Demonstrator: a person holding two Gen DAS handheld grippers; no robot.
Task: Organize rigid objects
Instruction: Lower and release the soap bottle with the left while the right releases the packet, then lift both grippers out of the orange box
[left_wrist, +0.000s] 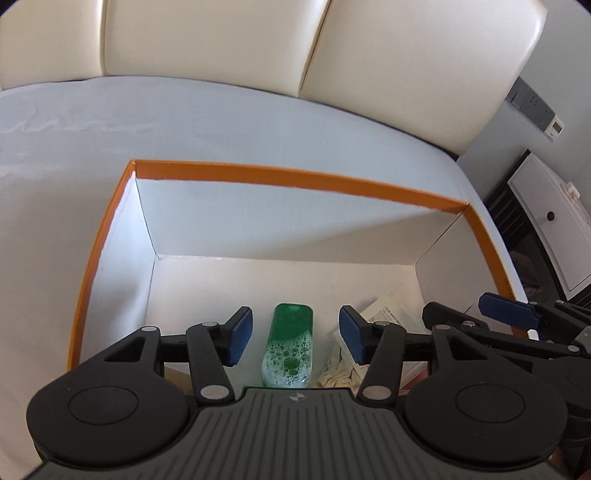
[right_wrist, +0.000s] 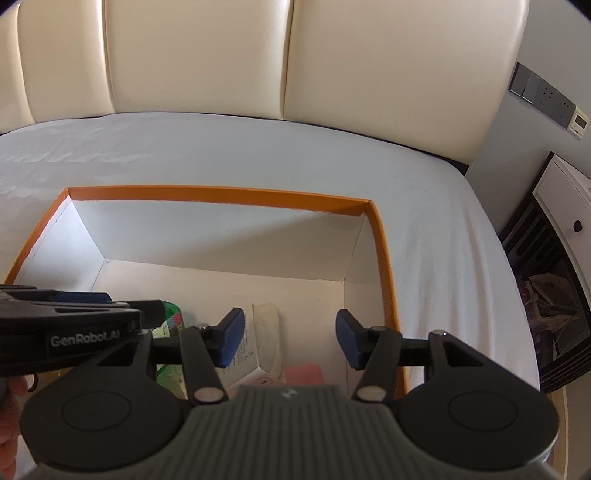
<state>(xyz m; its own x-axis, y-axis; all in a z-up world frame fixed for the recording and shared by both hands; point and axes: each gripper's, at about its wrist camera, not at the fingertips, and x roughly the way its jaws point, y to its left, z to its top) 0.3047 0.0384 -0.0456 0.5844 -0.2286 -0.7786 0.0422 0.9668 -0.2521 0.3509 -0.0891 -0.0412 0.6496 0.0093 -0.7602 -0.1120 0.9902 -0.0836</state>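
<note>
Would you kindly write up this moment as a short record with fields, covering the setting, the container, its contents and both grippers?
setting: white bed sheet in front of a cream padded headboard
container: orange-rimmed box, white inside, lying on the sheet
contents: green bottle with foamy liquid lying flat; printed paper leaflet; pink item, partly hidden
left gripper: open, bottle between the pads, untouched
right gripper: open, above the leaflet, holding nothing

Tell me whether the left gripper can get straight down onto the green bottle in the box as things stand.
Probably yes. The left gripper hangs open right over the green bottle, jaws either side and clear of it. The bottle lies flat on the floor of the orange-rimmed box; nothing covers it, and the packets beside it lie outside the jaws.
</note>
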